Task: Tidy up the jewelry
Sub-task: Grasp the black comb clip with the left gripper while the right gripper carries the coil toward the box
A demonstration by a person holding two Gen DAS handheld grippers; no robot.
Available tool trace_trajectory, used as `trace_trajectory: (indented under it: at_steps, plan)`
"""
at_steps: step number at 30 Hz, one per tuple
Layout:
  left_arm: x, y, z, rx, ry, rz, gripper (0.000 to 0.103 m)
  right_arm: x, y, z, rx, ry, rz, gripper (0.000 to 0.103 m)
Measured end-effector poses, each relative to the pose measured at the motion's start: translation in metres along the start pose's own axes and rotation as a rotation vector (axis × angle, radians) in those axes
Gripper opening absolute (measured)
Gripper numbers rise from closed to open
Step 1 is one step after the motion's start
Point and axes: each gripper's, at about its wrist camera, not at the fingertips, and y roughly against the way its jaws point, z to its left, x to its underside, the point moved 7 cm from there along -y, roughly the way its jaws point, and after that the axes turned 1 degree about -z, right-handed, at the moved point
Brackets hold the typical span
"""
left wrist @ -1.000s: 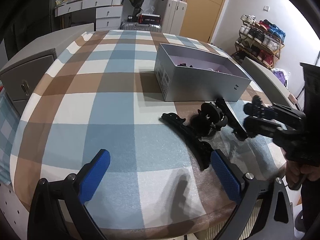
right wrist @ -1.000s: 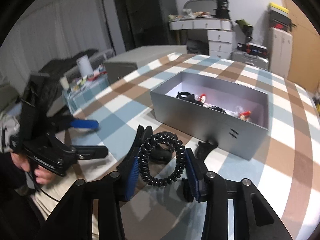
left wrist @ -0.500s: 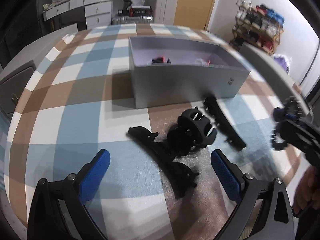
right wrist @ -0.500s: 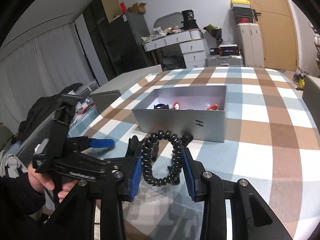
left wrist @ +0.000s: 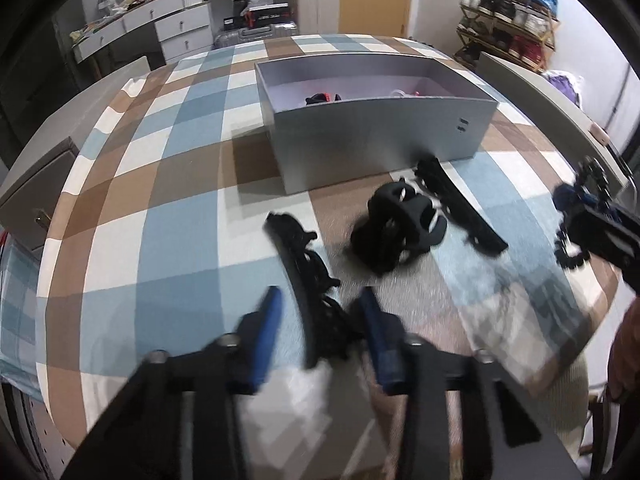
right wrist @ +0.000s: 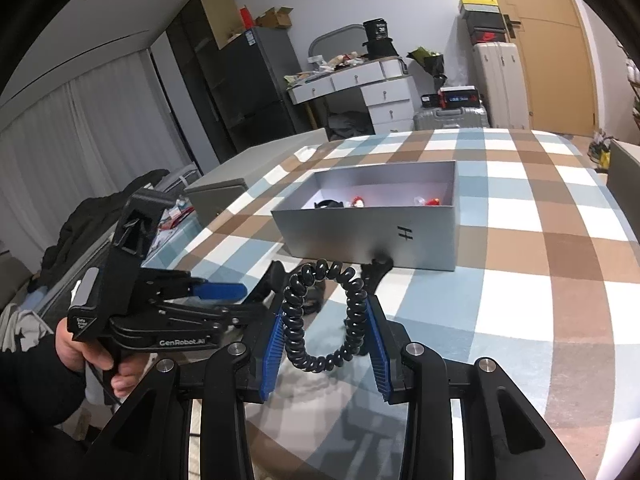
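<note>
Jewelry and hair pieces lie scattered on a counter covered with a blue, brown and white checked cloth. In the left wrist view, a grey open box sits in the upper middle of the frame, with small black and red items on its pale floor. Just below the box, three black pieces rest on the cloth: a long curved hair clip at centre, a chunky claw clip to its right, and a flat barrette further right, its top end close to the box wall.

The left hand-held gripper fills the bottom of that frame, motion-blurred. Its blue pads stand on either side of the lower end of the curved hair clip, with a visible gap on each side, so it is partly open and not gripping.

In the right wrist view, the right hand-held gripper occupies the lower centre. Its blue pads press against a black spiral hair tie, holding the coiled loop squeezed between them above the cloth. The grey box appears beyond it at mid frame, marked with a small dark symbol on its near wall. The left hand-held gripper shows at the left edge.
</note>
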Motion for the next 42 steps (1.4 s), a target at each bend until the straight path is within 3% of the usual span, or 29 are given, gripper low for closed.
trace_trajectory:
  at_steps: [1, 7, 22, 33, 42]
  plan:
    - [0.002, 0.001, 0.001, 0.002, -0.007, 0.000, 0.018, 0.000, 0.000, 0.001, -0.001, 0.003, 0.000, 0.037]
    - [0.007, 0.007, 0.012, 0.033, 0.007, -0.007, 0.013, 0.000, -0.005, 0.010, -0.015, 0.009, 0.005, 0.037]
    - [-0.013, 0.046, 0.025, -0.016, 0.040, -0.155, 0.013, -0.012, -0.005, 0.028, -0.033, 0.029, -0.001, 0.037]
    - [-0.058, 0.072, 0.017, 0.026, 0.021, -0.268, 0.013, -0.055, 0.007, 0.043, -0.068, 0.063, -0.064, 0.037]
    - [-0.103, 0.075, 0.001, 0.089, -0.030, -0.342, 0.013, -0.103, 0.008, 0.022, -0.040, 0.024, -0.118, 0.037]
